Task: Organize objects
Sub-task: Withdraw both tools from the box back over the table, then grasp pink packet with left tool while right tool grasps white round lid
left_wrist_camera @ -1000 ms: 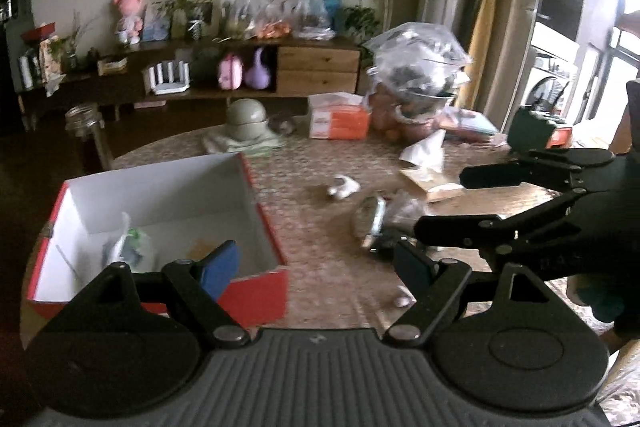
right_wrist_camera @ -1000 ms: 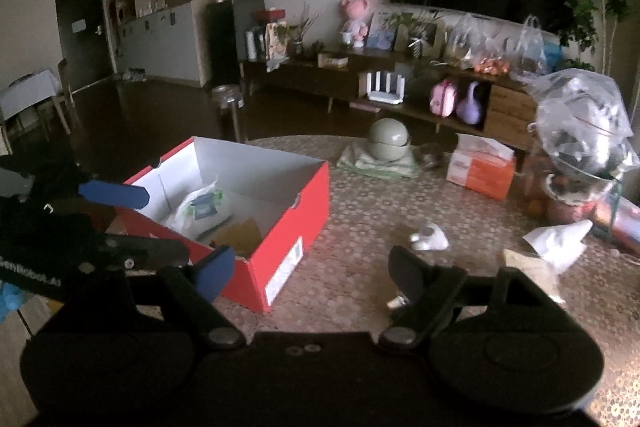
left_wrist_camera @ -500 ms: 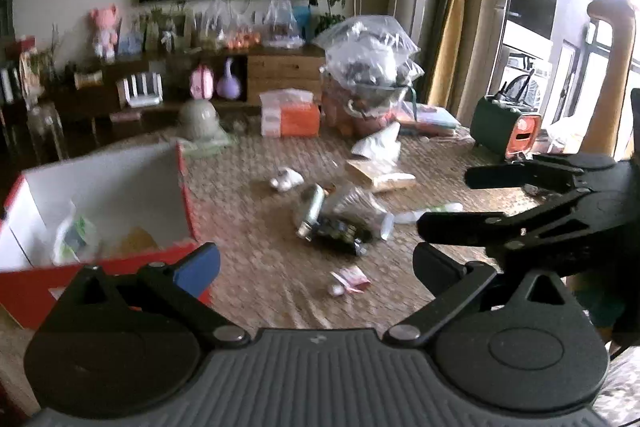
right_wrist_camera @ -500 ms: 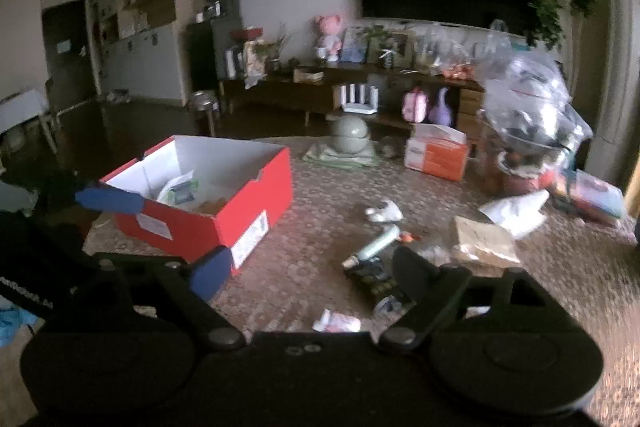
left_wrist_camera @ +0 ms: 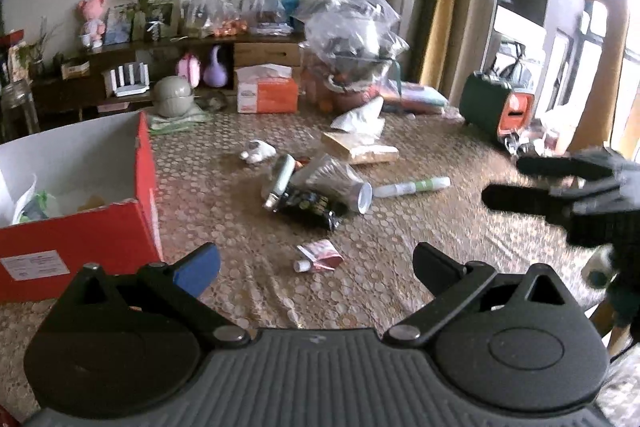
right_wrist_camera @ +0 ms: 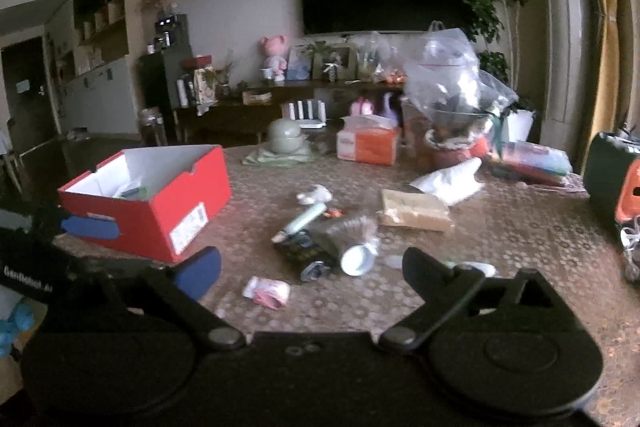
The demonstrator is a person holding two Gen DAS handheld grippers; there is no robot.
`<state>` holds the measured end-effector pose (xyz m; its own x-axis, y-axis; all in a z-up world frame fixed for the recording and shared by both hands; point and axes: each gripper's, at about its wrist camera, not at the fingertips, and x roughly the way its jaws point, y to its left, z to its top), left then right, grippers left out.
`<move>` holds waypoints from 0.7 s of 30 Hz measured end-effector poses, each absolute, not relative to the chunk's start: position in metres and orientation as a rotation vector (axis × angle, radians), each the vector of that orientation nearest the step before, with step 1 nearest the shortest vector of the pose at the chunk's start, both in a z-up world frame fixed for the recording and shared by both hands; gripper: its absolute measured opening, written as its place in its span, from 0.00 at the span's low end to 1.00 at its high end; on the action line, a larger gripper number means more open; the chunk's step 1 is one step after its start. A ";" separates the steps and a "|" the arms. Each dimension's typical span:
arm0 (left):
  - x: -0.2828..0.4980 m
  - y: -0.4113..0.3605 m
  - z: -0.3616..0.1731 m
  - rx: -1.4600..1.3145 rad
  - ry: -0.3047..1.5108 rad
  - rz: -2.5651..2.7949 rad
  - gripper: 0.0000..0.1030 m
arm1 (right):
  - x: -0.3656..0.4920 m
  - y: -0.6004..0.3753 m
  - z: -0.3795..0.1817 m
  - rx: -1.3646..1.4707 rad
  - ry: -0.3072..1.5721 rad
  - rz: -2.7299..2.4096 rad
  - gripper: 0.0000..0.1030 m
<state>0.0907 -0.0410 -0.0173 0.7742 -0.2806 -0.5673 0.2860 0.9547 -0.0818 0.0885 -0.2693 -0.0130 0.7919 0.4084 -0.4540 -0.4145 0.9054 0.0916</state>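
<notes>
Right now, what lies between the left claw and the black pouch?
A small pink sachet on the tablecloth, seen in the left wrist view.

Matt red cardboard box (left_wrist_camera: 84, 231), crinkly clear plastic bag (left_wrist_camera: 352, 27), textured woven tablecloth (left_wrist_camera: 400, 247).

1. Your right gripper (right_wrist_camera: 310, 269) hangs over the patterned brown tablecloth (right_wrist_camera: 520, 227), its jaws wide and just opened further, nothing between them.
2. Ahead lies a small pink-and-white sachet (right_wrist_camera: 267, 291).
3. Beyond it, a black foil packet (right_wrist_camera: 306, 251), a clear plastic cup (right_wrist_camera: 356, 241) on its side and a pale green tube (right_wrist_camera: 304, 221) touch in one heap.
4. The open red cardboard box (right_wrist_camera: 160, 203) stands to your left, with the other gripper's blue pad (right_wrist_camera: 90, 227) before it.
</notes>
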 end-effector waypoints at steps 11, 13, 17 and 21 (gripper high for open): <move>0.125 -0.070 -0.059 0.074 0.666 -0.322 1.00 | 0.122 -0.306 -0.037 -0.095 0.521 0.311 0.95; 0.134 -0.074 -0.066 0.087 0.680 -0.319 1.00 | 0.131 -0.311 -0.044 -0.120 0.536 0.295 0.95; 0.150 -0.079 -0.080 0.091 0.723 -0.313 1.00 | 0.152 -0.324 -0.059 -0.124 0.573 0.255 0.95; 0.165 -0.084 -0.093 0.097 0.757 -0.277 1.00 | 0.174 -0.331 -0.071 -0.126 0.619 0.259 0.95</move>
<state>0.1648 -0.0840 -0.0928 0.6923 -0.2128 -0.6896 0.2822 0.9593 -0.0127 0.1742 -0.3306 -0.0707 0.7833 0.2017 -0.5880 -0.2768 0.9601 -0.0393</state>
